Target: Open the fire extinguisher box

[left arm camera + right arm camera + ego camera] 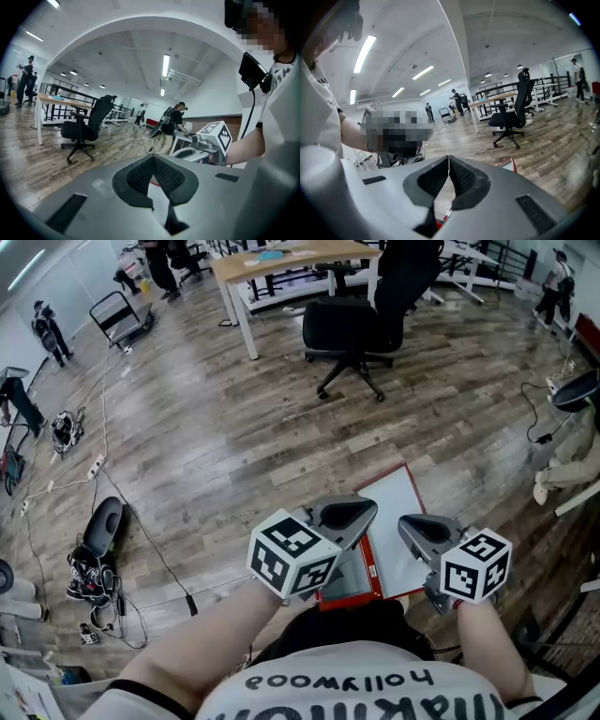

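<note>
The left claw (349,517) and right claw (424,529) were both pinched together on nothing, held side by side above the fire extinguisher box (401,512), which sat on the floor (234,427) at the person's feet. With nothing gripped, its white panel might have swung back, or a claw might have knocked its red rim. Its long axis ran away from the person toward the office chair (361,329). I couldn't quite tell which end was the top.

Red-framed fire extinguisher box (401,521), white panel
</note>
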Tool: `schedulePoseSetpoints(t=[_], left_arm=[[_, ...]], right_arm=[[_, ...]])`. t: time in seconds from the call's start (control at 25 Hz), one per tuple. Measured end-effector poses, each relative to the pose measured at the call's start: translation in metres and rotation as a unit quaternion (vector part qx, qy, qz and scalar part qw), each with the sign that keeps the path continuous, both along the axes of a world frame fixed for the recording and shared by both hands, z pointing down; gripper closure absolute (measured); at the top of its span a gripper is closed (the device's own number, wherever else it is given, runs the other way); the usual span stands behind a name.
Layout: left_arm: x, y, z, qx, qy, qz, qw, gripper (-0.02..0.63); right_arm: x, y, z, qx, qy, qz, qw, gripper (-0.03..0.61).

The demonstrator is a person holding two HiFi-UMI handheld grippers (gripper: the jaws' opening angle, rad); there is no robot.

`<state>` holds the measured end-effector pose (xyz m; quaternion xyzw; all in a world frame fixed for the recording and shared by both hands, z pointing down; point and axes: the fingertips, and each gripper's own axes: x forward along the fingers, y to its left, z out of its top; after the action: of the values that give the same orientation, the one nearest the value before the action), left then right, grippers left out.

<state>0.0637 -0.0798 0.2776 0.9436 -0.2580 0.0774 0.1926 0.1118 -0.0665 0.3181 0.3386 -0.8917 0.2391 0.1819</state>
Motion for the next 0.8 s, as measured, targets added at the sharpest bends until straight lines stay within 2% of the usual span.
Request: schedulePoseSetpoints(t=[0.12,0.28,0.48,0.8], left_arm=[[-0.002,0.011,-0.007,0.000,0.013,0.013,0.9998,0.607],[0.004,0.018,-0.002,0.005,0.012,-0.006,0.9999,0.607],[0.009,0.025,0.005,0.007,-0.007,-0.007,0.9999,0.607],[0.010,0.027,0.014,-0.004,-0.024,-0.034,0.9991,0.607]], right_arm=[[-0.004,0.002,-0.016,0.010,-0.019,0.004,1.000,0.568],[-0.003,0.004,-0.028,0.016,-0.042,0.003,0.999,0.568],[0.004,0.007,-0.029,0.016,-0.025,-0.002,1.000,0.568],[0.008,0.014,-0.032,0.018,-0.016,-0.029,0.999,0.569]])
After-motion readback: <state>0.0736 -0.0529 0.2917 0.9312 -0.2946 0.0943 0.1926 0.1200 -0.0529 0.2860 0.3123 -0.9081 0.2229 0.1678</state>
